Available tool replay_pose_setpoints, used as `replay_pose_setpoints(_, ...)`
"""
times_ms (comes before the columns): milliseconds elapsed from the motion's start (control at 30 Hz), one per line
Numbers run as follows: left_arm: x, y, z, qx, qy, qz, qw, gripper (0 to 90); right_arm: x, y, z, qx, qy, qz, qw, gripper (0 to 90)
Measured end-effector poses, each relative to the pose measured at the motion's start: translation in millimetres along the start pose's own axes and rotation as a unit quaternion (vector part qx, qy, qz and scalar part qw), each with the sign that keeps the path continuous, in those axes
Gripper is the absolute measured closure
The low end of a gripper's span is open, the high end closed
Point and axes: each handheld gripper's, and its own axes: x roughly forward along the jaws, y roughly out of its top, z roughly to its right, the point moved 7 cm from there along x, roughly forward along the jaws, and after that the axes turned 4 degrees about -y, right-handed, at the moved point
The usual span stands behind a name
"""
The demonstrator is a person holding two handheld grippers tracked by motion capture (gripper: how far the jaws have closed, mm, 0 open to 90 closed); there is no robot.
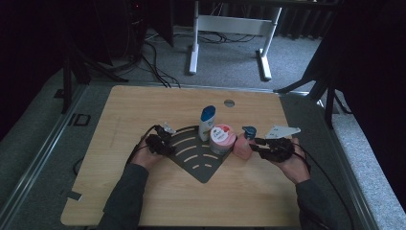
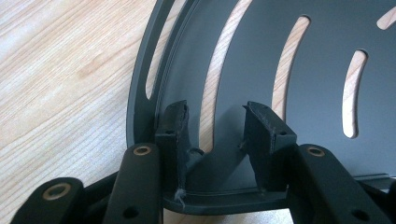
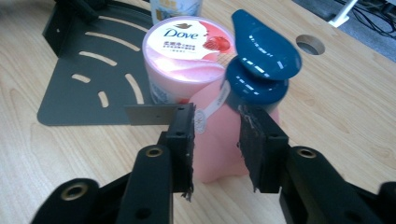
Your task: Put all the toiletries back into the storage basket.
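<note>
Reaching: right gripper (image 3: 215, 140) at the pink pump bottle (image 3: 233, 135), fingers (image 3: 182, 135) spread either side of its body, not yet pressed in.
Bracing: left gripper (image 2: 217, 135) at the near-left rim of the dark slotted rack (image 2: 289, 51), fingers released and straddling the rim wall, nothing pinched as far as can be judged.
Pump bottle place: upright on the bench (image 1: 143, 105), just off the rack's right corner, touching or nearly touching the Dove tub (image 3: 187, 51); seen from above at (image 1: 243, 146).
Tub place: on the rack's right part (image 1: 221, 139), with the blue-capped white bottle (image 1: 207, 122) just behind it toward the far edge.
Step in hand, judged: seating the pink bottle onto the rack beside the tub.
Grip advice: closing low on the waist, below the blue pump head (image 3: 264, 51), squarely, to avoid tilting.
Lift advice: rising straight before moving sideways, sparing the tub a knock.
Rack advice: pinning the rim while the bottle lands, preventing sliding.
Risk: soft, rounded plastic slipping between the fingers; firm but gentle squeeze.
</note>
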Motion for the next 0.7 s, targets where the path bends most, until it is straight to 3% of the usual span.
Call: replay_pose_setpoints(700, 0.0, 0.0, 0.0, 0.0, 0.0, 0.0, 1.0, 60.1, 7.6, 11.1, 14.8, 0.006, -0.003, -0.009, 0.9999, 55.0)
